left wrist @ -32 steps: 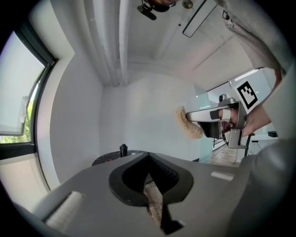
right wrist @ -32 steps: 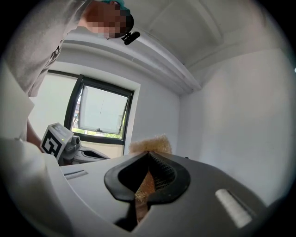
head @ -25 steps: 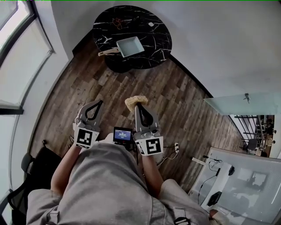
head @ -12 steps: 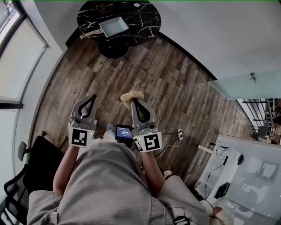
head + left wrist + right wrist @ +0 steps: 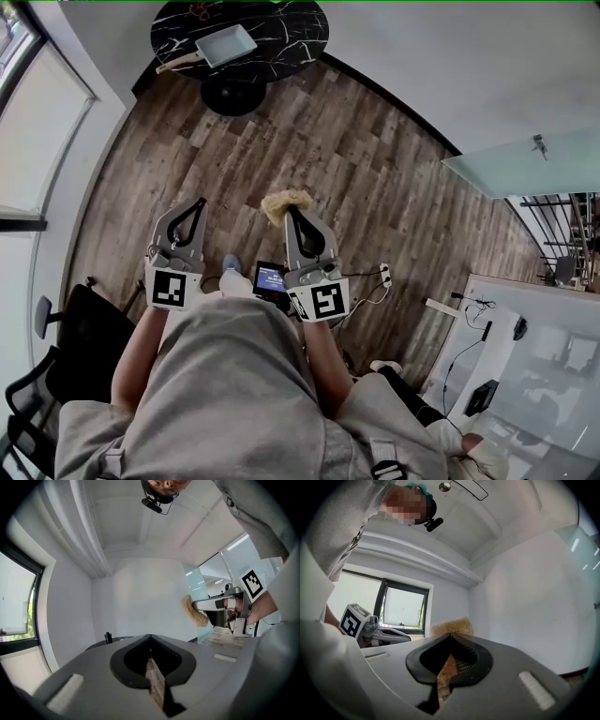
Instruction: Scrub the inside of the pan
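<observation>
The pan [image 5: 225,44] lies well away from both grippers, on the round black table [image 5: 291,23] at the top of the head view. The right gripper [image 5: 292,212] has its fingers pinched on a tan scrubber [image 5: 285,201] that sticks out past the tips. The left gripper [image 5: 199,204] has its fingers pressed together on nothing. Both are held side by side over the wooden floor [image 5: 375,187]. Compared with a second ago, table and pan sit farther up and left, with more floor between them and the fingers. The hold on the scrubber is unchanged.
</observation>
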A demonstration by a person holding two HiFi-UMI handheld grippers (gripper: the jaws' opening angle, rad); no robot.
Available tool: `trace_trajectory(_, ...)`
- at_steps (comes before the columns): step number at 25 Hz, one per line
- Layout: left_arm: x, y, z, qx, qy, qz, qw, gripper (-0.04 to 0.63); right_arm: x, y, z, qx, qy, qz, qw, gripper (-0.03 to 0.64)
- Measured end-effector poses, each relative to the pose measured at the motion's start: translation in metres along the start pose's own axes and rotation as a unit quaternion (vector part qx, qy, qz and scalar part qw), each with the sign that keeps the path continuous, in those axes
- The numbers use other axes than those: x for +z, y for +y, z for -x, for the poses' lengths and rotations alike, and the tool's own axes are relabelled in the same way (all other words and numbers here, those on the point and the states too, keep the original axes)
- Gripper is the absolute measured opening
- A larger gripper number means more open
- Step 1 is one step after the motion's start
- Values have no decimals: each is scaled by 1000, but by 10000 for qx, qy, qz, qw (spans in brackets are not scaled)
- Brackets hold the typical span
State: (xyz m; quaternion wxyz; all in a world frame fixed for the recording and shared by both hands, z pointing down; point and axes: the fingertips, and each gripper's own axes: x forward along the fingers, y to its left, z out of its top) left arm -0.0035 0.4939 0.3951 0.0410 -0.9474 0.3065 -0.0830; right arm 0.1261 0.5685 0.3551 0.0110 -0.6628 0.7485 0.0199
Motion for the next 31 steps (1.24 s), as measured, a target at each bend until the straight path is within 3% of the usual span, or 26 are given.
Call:
trace_trajectory(10,-8,-26,5,-9,110,16,9999,0,-6,-11,19,80,56,10,10000,17)
trace_trajectory(31,-14,-34,6,-42,178,65,9998,0,-10,-10,22,141,77,-46,9999,18)
